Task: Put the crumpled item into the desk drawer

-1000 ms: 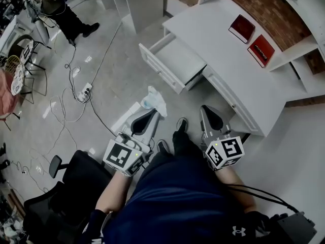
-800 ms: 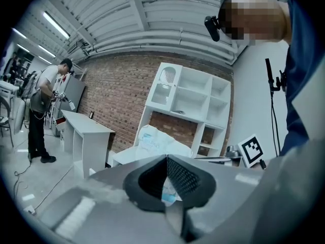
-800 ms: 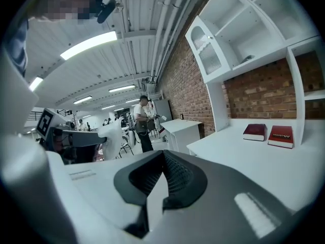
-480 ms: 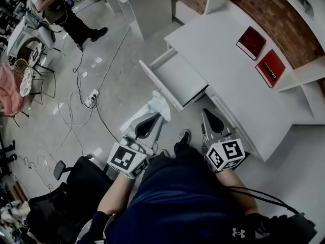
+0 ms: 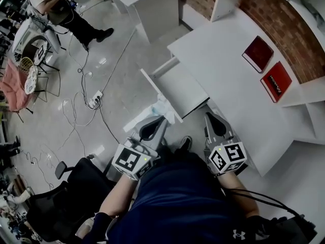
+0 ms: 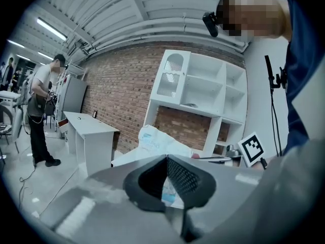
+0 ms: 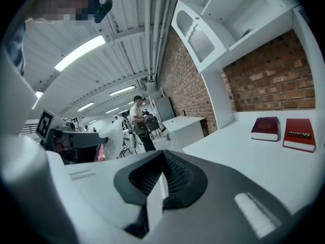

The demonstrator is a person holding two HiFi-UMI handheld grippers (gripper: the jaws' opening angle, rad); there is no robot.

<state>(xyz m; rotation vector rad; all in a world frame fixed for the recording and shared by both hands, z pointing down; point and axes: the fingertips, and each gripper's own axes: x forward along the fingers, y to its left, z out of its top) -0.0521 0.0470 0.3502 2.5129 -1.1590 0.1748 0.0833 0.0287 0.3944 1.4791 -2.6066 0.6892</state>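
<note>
White desk (image 5: 228, 80), brick wall behind. Drawer (image 5: 179, 85) pulled open. Right gripper (image 5: 210, 117) pressed together, empty, near desk edge. Left gripper (image 5: 159, 120) pinched on crumpled item (image 5: 161, 107), a pale wad just beside drawer front, outside it.

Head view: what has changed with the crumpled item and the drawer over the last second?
The left gripper has carried the crumpled item forward, from short of the open drawer to right at its front panel, not yet inside. The right gripper advanced alongside. Unchanged: the left gripper is shut on the item, the right gripper is shut and empty, and the drawer is open.
</note>
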